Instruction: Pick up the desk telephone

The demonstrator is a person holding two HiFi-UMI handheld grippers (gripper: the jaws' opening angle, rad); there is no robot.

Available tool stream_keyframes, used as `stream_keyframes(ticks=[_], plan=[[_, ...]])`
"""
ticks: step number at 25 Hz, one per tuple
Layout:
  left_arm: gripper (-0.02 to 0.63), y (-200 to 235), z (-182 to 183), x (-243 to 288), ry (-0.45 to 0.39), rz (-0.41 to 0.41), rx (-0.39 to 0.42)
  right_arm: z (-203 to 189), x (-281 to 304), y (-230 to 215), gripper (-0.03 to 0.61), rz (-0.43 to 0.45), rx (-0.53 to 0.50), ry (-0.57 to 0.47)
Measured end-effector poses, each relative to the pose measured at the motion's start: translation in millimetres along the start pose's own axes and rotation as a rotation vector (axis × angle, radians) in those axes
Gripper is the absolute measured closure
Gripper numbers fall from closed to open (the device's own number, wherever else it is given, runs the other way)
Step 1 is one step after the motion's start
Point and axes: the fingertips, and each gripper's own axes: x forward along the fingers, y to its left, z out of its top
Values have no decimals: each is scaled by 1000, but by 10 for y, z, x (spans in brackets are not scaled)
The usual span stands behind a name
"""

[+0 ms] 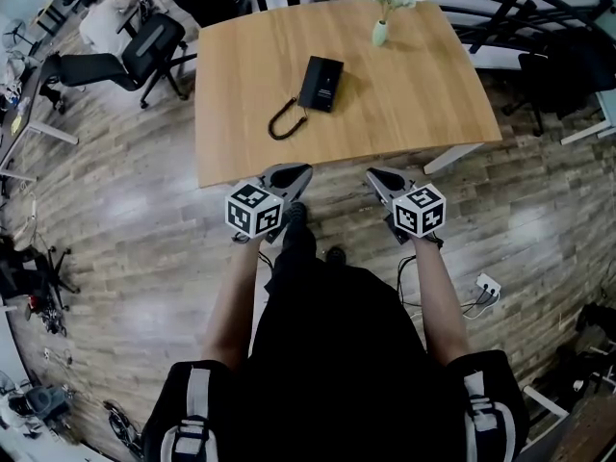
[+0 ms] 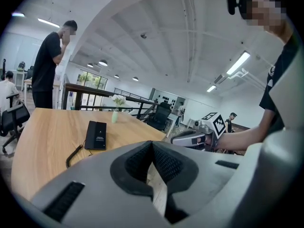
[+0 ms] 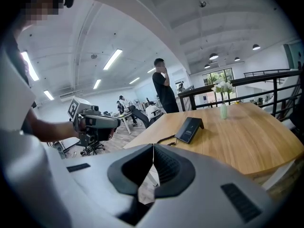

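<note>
A black desk telephone [image 1: 320,83] lies on the wooden table [image 1: 414,104], its coiled cord [image 1: 285,119] curling toward the near edge. It also shows as the telephone [image 2: 96,135] in the left gripper view and the telephone [image 3: 189,129] in the right gripper view. My left gripper [image 1: 292,174] hangs just short of the table's near edge, jaws shut and empty. To its right my right gripper [image 1: 378,178] is likewise shut with nothing in it, short of the same edge. Both are well apart from the phone.
A small vase with white flowers [image 1: 382,22] stands at the table's far side. Office chairs [image 1: 135,54] sit to the left on the wooden floor. A person [image 2: 51,65] stands beyond the table. A power strip [image 1: 487,285] lies on the floor at right.
</note>
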Motion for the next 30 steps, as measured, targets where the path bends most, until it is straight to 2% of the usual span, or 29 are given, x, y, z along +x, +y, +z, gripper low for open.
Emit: stream_keyframes(ticks=[14,22,30], plan=[[592,764,362,133,1,-39,-15,358,589,-210,555,-42,37,-7],[592,1141,544,341,17,-92,-9,586,920,-379,555,-77,54,-12],[592,1483,614,491,34,-129,-24,687,1156,-537,555,-118,76,-4]])
